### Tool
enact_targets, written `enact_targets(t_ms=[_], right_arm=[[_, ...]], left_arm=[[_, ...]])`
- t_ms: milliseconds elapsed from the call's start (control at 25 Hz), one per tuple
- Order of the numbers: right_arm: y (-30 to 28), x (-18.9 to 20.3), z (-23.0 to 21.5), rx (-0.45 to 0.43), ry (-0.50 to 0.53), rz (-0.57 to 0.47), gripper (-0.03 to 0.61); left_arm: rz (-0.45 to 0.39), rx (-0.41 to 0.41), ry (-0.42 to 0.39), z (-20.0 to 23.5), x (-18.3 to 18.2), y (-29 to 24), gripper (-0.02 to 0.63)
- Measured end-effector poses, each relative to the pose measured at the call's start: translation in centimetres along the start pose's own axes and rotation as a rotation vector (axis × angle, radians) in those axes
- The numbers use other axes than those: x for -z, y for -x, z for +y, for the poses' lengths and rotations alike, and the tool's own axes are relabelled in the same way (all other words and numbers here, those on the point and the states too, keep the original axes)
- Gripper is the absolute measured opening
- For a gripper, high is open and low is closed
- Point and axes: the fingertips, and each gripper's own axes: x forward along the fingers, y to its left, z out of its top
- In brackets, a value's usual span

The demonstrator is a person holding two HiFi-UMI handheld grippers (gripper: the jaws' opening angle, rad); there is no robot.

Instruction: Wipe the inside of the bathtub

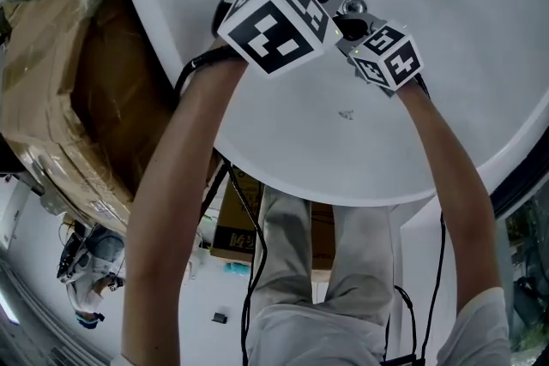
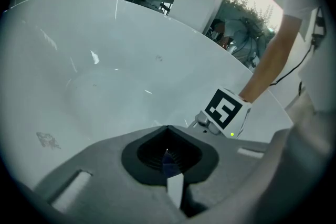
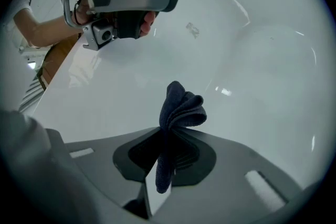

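Observation:
The white bathtub fills the head view, and both grippers are held close together over its inner wall. My right gripper is shut on a dark blue cloth, which bunches up above the jaws and hangs below them, just off the tub surface. My left gripper is shut; a thin dark blue sliver shows in the seam and I cannot tell what it is. Its marker cube is next to the right gripper's cube. The cloth is hidden in the head view.
Wrapped cardboard boxes stand along the tub's left side. A small grey smudge marks the tub wall below the grippers. A dark window frame runs at the right. Cables hang beside the person's legs.

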Motion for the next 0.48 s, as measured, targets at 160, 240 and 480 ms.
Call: enact_targets(t_ms=[160, 240, 480], right_arm=[[-1.5, 0.9, -1.0, 0.002, 0.001, 0.005, 0.046], [-2.1, 1.2, -1.2, -0.004, 0.009, 0.009, 0.046], [-4.4, 2.9, -2.0, -0.026, 0.017, 0.049, 0.046]], left_arm=[[-0.003, 0.009, 0.001, 0.3, 0.4, -1.3, -0.003], [-0.012, 0.013, 0.008, 0.5, 0.4, -1.8, -0.003], [-0.019, 0.038, 0.012, 0.3, 0.9, -2.8, -0.003]])
